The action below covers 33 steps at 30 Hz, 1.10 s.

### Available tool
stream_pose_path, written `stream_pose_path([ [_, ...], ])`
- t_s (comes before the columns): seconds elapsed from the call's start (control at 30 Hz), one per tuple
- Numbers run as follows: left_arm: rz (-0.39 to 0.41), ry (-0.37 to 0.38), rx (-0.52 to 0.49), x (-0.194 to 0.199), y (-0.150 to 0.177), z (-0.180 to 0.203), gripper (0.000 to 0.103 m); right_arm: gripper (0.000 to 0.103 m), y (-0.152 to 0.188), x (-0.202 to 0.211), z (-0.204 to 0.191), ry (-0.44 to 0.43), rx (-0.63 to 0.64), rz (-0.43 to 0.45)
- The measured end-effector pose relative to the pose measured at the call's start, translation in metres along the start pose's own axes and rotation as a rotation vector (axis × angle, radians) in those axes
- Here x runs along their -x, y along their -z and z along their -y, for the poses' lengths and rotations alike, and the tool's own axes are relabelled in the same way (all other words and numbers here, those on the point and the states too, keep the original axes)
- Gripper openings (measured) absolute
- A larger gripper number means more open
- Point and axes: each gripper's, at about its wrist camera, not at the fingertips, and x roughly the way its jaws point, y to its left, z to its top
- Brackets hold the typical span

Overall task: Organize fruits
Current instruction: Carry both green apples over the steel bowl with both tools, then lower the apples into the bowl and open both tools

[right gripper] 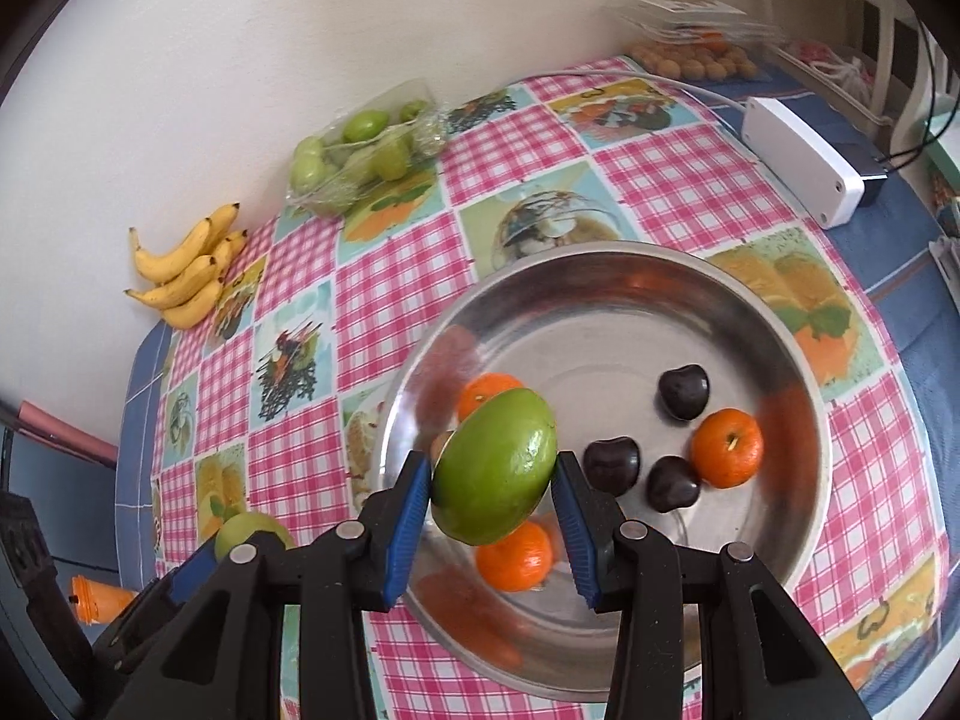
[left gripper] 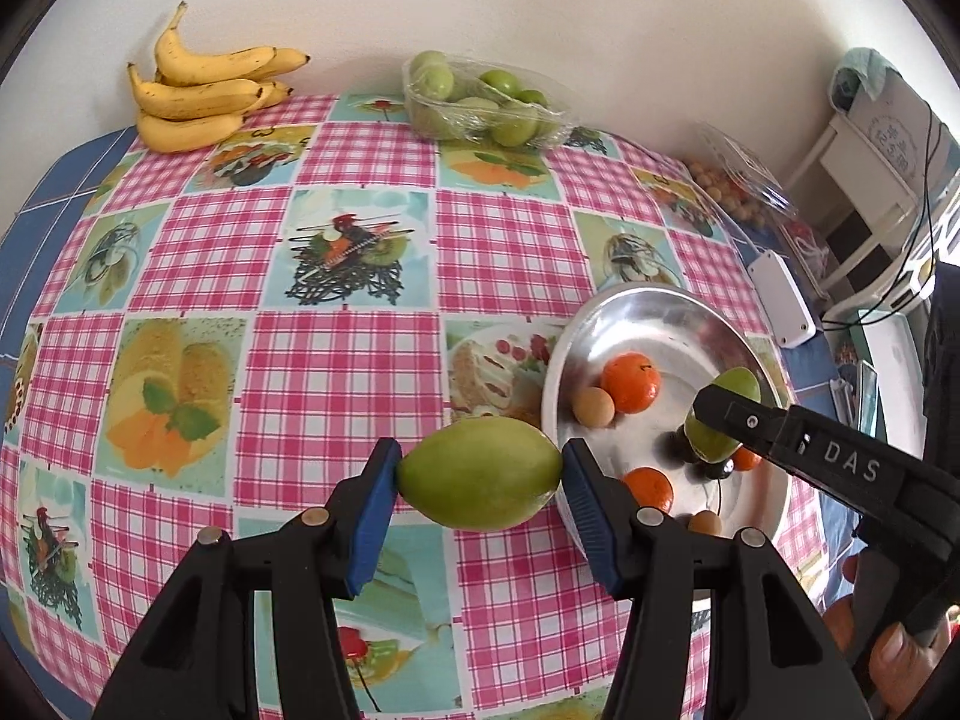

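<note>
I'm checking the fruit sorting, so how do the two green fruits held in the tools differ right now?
The left tool grips its green fruit by the ends, over the tablecloth beside the metal bowl. The right tool holds its green fruit tilted, above the bowl. Both are green, oval, and clamped between blue pads.

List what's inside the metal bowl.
The bowl holds three oranges, three dark fruits and two small tan fruits; the held green fruit covers part.

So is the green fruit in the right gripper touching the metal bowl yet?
Apart. The right wrist view shows the green fruit clamped between the right gripper pads, hanging above the metal bowl.
</note>
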Motion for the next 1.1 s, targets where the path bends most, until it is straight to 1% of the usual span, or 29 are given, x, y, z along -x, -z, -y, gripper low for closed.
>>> stream_pose_path([
  [0.23, -0.006, -0.003, -0.072, -0.011, 0.004, 0.025, 0.057, 0.044, -0.005, -0.005, 0.021, 0.007, -0.051, -0.004],
  [0.5, -0.019, 0.036, -0.092, -0.030, 0.005, 0.042, 0.057, 0.044, -0.010, -0.010, 0.030, 0.007, -0.063, 0.035],
  [0.77, 0.003, 0.030, -0.100, -0.035, 0.001, 0.045, 0.057, 0.045, -0.016, -0.020, 0.031, 0.038, -0.041, 0.052],
  [0.9, 0.001, 0.031, -0.098, -0.038, -0.001, 0.046, 0.057, 0.045, -0.019, -0.024, 0.030, 0.035, -0.031, 0.049],
  [1.1, -0.001, 0.036, -0.112, -0.042, -0.001, 0.051, 0.057, 0.045, -0.019, -0.028, 0.027, 0.060, -0.010, 0.046],
])
